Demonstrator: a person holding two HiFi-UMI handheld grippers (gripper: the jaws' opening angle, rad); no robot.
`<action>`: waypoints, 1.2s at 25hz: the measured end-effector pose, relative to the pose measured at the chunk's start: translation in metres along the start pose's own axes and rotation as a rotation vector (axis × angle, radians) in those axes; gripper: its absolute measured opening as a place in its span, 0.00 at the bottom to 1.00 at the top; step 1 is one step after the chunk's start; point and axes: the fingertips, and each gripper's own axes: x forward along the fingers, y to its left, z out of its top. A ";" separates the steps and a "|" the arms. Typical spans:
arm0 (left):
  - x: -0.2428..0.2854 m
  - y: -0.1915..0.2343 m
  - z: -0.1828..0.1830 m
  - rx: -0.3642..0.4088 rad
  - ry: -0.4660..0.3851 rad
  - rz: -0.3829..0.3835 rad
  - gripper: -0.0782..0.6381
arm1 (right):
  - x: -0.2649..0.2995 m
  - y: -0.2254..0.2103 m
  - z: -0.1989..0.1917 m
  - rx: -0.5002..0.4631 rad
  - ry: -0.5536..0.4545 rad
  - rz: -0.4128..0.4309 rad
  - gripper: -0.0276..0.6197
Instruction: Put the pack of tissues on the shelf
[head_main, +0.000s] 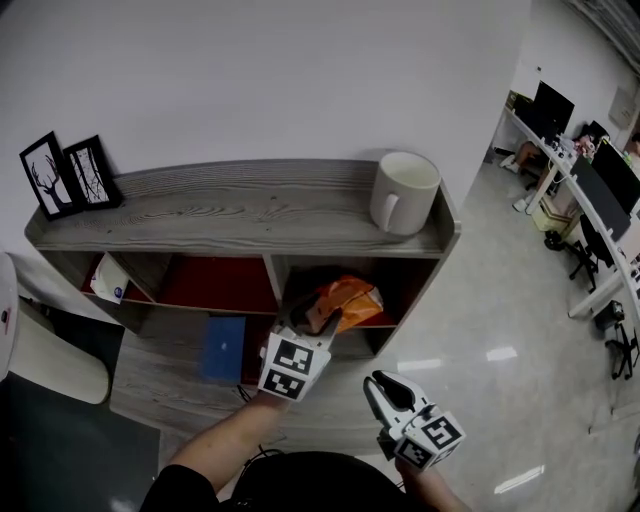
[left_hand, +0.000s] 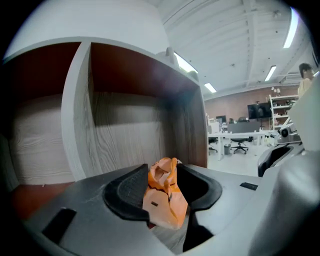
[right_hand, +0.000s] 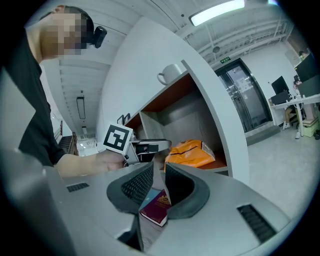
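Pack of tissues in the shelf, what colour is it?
Orange. The pack of tissues shows best in the right gripper view.

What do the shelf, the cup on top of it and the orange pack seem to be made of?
Shelf: grey wood-look board, matt, visible grain.
Cup: probably white ceramic, smooth surface.
Orange pack: likely thin plastic film, crinkled and glossy.

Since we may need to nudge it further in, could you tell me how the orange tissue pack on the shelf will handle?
The orange tissue pack looks crumpled, so it is probably soft and floppy. It looks glossy, so it may slip. It lies flat, so a push should slide it, not roll it.
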 end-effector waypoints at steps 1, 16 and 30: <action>-0.004 -0.002 0.004 0.001 -0.014 -0.004 0.35 | 0.002 0.001 0.002 -0.006 0.000 0.004 0.16; -0.100 -0.012 0.025 -0.096 -0.111 -0.049 0.35 | 0.024 0.017 0.032 -0.093 0.004 0.073 0.15; -0.148 0.011 -0.010 -0.219 -0.095 0.025 0.28 | 0.033 0.032 0.041 -0.088 -0.008 0.117 0.09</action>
